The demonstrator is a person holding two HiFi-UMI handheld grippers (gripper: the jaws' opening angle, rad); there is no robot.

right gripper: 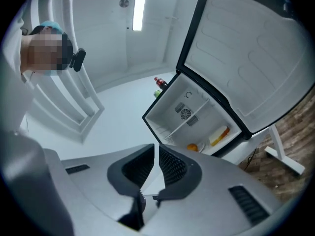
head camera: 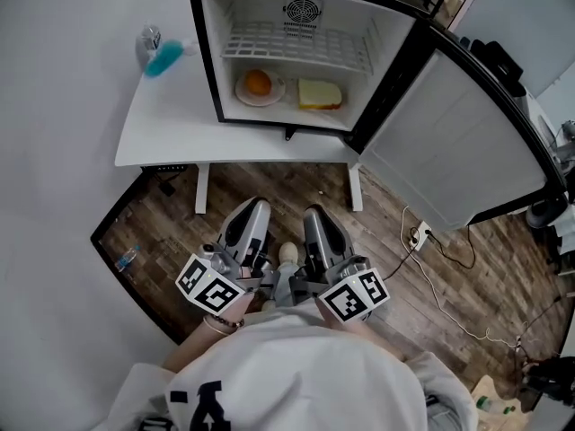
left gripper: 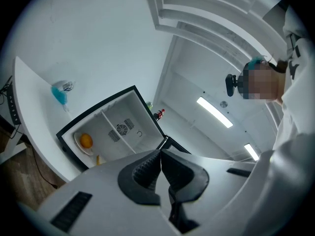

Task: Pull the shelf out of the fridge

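Note:
A small black fridge stands on a white table with its door swung open to the right. Inside, a white wire shelf sits in place across the middle. Below it lie an orange on a plate and a yellow wedge of food. My left gripper and right gripper are held close to my body, well short of the fridge, both shut and empty. The fridge shows small in the left gripper view, and the fridge likewise in the right gripper view.
A clear bottle with a blue thing lies at the table's far left. Cables and a power strip run over the wooden floor at the right. A white wall closes the left side. The open door takes up room on the right.

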